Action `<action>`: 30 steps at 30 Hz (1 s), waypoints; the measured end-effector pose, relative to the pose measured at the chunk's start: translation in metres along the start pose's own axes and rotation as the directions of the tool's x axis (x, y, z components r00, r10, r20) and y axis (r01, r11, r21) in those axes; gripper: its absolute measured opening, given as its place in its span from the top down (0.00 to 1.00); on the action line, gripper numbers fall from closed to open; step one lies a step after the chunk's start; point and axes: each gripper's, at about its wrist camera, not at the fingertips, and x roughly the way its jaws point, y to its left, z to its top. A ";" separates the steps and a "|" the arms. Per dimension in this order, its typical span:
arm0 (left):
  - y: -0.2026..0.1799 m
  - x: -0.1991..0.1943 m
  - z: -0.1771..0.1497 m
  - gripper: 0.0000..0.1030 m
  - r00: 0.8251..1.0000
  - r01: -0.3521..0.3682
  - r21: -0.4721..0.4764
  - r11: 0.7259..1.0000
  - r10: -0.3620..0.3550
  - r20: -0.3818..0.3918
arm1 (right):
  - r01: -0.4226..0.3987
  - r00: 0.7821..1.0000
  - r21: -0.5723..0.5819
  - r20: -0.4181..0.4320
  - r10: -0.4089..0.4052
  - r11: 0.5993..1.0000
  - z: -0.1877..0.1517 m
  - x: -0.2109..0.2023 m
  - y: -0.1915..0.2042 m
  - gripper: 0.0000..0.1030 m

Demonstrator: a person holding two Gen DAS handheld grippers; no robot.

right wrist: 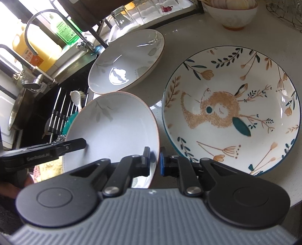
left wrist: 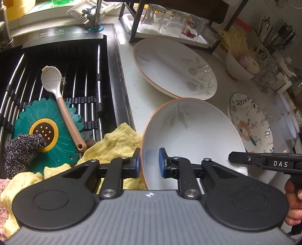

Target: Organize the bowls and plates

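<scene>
A white leaf-print plate with a brown rim [left wrist: 198,132] [right wrist: 117,128] sits on the counter beside the sink, and both grippers are at it. My left gripper [left wrist: 149,162] straddles its left rim: the outer pad is against the rim, and a strip of white wall shows before the inner pad, so it is open. My right gripper [right wrist: 155,162] is shut on the plate's right rim. A second leaf-print plate [left wrist: 173,66] [right wrist: 128,62] lies behind it. To the right lies a deer-and-flower plate [left wrist: 251,124] [right wrist: 232,109].
The sink [left wrist: 56,56] on the left holds a rack, a white spoon [left wrist: 56,90], a teal flower mat [left wrist: 47,132], a scourer and a yellow cloth [left wrist: 113,147]. A black stand with upturned glasses [left wrist: 169,22] stands behind. A small bowl [left wrist: 237,67] [right wrist: 230,15] sits at the far right.
</scene>
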 end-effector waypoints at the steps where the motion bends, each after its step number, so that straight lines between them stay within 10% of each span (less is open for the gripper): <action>1: -0.001 -0.002 0.001 0.78 1.000 0.006 0.003 1.000 -0.006 0.000 | 0.000 1.000 0.000 0.003 0.000 1.000 0.001 -0.002 0.000 0.88; 30: -0.138 -0.049 0.062 0.78 0.997 0.051 0.035 0.998 -0.053 0.056 | -0.032 0.976 -0.052 0.212 0.042 0.998 0.047 -0.125 -0.058 0.88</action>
